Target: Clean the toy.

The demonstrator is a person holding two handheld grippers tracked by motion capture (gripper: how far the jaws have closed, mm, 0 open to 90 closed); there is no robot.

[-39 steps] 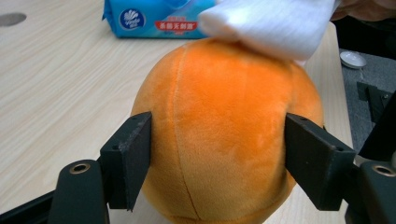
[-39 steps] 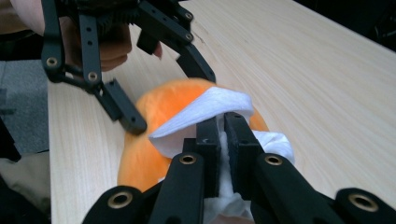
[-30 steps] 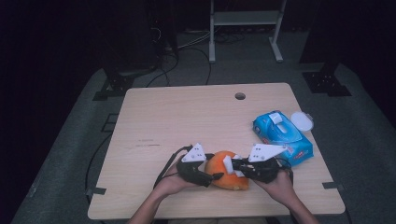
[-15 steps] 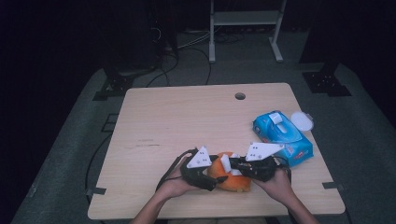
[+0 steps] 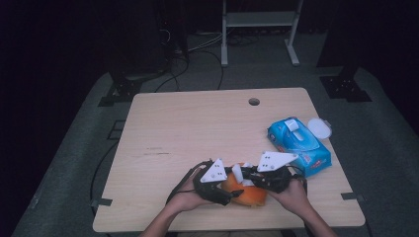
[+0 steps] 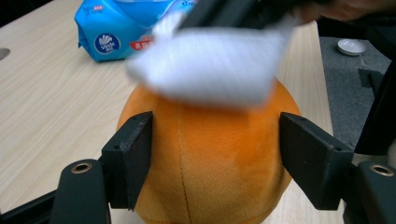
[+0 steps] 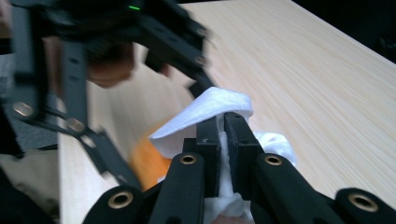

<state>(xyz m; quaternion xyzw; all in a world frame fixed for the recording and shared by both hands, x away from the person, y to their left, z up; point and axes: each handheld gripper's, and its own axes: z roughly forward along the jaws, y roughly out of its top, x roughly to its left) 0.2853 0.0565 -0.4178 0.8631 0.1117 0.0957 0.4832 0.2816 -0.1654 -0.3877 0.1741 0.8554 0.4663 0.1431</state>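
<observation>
Orange plush ball (image 6: 205,158), round and soft with a stitched seam down its face, sitting on the near edge of the wooden table (image 5: 197,128), held at both sides between the jaws of the left gripper (image 6: 215,158). White wipe (image 7: 205,114), folded and crumpled, pinched between the closed jaws of the right gripper (image 7: 222,135) and lying against the top of the ball; blurred in the left gripper view.
</observation>
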